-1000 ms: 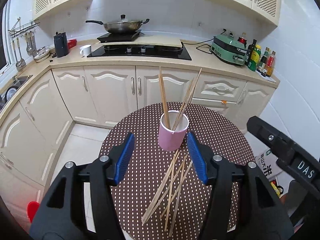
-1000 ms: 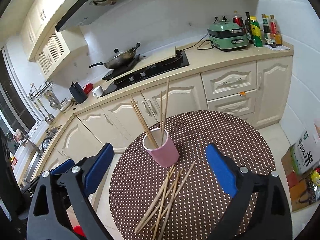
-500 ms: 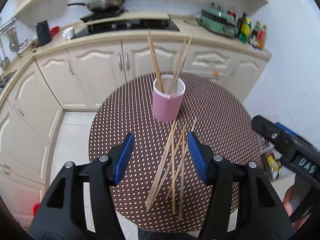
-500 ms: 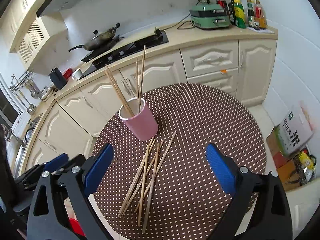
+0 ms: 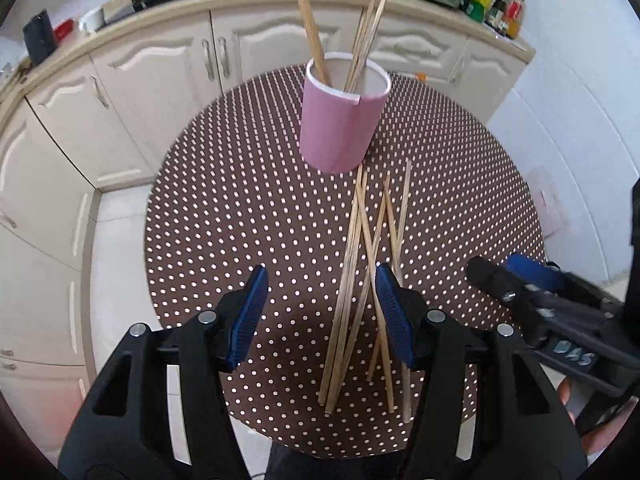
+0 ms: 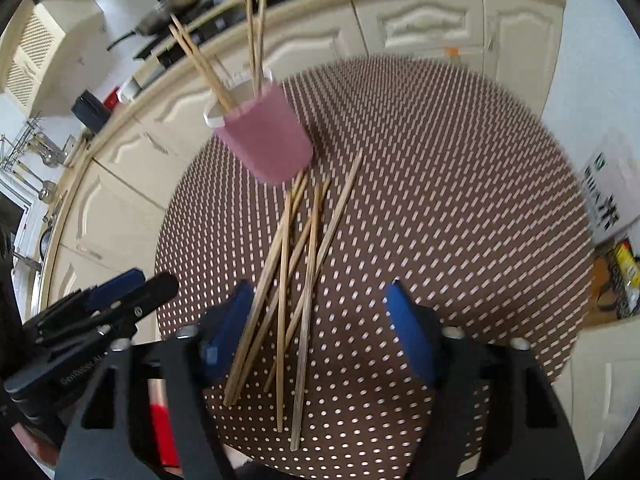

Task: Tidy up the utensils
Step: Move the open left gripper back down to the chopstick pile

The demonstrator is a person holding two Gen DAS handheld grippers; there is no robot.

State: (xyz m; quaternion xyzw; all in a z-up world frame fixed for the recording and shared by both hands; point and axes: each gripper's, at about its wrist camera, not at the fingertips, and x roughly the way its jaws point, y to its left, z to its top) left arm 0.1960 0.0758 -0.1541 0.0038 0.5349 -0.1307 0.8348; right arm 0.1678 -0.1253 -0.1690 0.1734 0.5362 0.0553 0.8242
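- Several loose chopsticks (image 5: 362,280) lie flat in a crossed pile on the dotted table (image 5: 240,208), just in front of the pink cup (image 5: 342,120); the far tips of the pile reach the cup's base.
- Long axis: the pile runs roughly away from both cameras, near ends toward the table's near edge, far ends toward the cup. That puts the sticks roughly along each hand-held gripper's pointing line, so the pads would close across their width.
- A few chopsticks already stand in the cup, leaning out over the rim.
- Left hand-held gripper (image 5: 320,314): jaws about half open, nothing held. The pile sits toward its right pad, which overlaps a stick or two in the picture; most of the pile shows in the gap.
- Right hand-held gripper (image 6: 318,330): jaws closing, nothing gripped yet. The pile sits toward its left pad; the right half of the gap shows bare table.
- The right view is motion-blurred, so I can't say whether either pad touches wood or how high the tips are above the table.
- Both look about equally near the pile's near half, one on each side; my read is the closing right one takes the grab.
- Risk as I judge it: crossed sticks may come up as a bundle or splay.
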